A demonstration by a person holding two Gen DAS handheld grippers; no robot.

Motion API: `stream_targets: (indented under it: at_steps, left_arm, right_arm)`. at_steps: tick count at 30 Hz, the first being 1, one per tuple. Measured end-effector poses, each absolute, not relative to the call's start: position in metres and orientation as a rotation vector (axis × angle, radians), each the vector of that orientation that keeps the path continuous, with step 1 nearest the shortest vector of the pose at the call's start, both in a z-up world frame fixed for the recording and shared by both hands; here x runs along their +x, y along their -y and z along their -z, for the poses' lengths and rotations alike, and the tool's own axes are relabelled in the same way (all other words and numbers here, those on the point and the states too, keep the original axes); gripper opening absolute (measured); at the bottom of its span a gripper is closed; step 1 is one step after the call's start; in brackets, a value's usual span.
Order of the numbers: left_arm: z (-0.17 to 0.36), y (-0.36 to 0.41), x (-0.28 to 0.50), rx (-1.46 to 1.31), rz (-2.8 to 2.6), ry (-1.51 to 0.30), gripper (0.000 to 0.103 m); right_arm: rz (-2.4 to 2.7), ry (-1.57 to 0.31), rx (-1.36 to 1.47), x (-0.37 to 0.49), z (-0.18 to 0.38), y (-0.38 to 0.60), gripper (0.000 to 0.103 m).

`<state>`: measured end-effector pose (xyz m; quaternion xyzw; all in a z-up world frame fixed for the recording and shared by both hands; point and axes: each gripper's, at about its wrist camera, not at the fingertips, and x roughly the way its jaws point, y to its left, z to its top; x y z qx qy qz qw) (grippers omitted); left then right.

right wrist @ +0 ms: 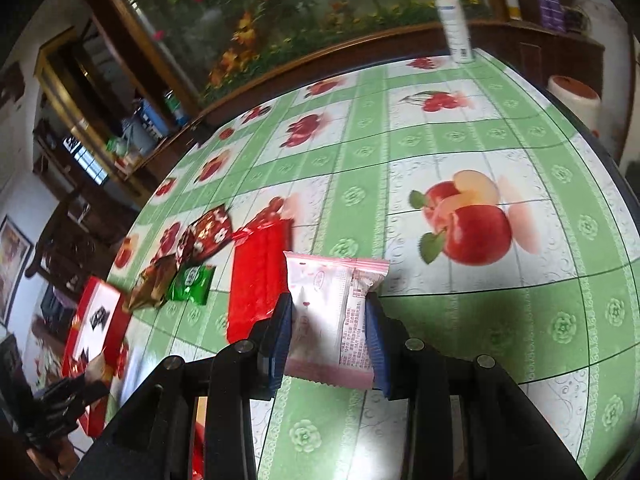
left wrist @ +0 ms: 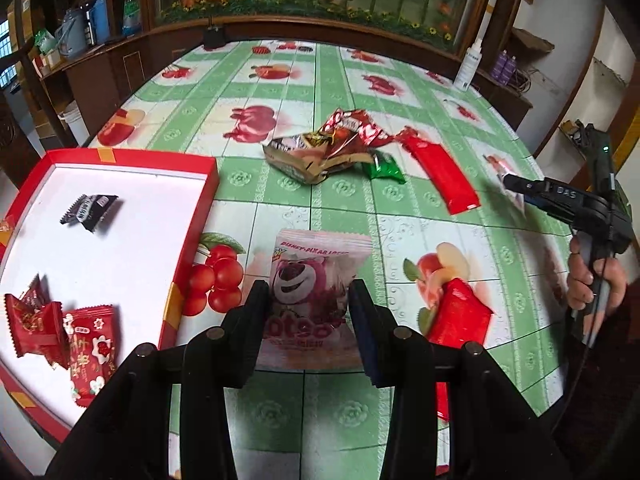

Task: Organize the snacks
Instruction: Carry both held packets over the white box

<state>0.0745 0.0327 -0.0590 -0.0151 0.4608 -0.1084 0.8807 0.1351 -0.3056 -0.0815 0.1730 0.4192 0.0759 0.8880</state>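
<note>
My left gripper [left wrist: 308, 300] is shut on a pink bear-print snack packet [left wrist: 312, 276], held above the table just right of the red box [left wrist: 192, 264]. The box holds a black packet [left wrist: 90, 212] and red packets [left wrist: 60, 328]. My right gripper [right wrist: 328, 312] is shut on a pink-and-white snack packet [right wrist: 328, 304], held above the table; it also shows at the right of the left wrist view [left wrist: 516, 188]. Loose snacks lie mid-table: a crumpled red-and-brown pile [left wrist: 332, 144], a green packet [left wrist: 384, 166] and a long red packet [left wrist: 440, 176].
Another red packet [left wrist: 456, 312] lies near the table's front right. A white spray bottle [left wrist: 468, 66] stands at the far right edge. A dark small device [left wrist: 214, 36] sits at the far edge. Wooden cabinets surround the round table.
</note>
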Motion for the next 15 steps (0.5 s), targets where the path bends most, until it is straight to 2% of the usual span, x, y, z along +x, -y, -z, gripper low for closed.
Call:
stream_targets:
  at_steps: [15]
  left_arm:
    - [0.023,-0.042,0.051,-0.047,0.225,-0.855,0.039]
  right_arm:
    - [-0.068,-0.852,0.449,0.135,0.084,0.327,0.036]
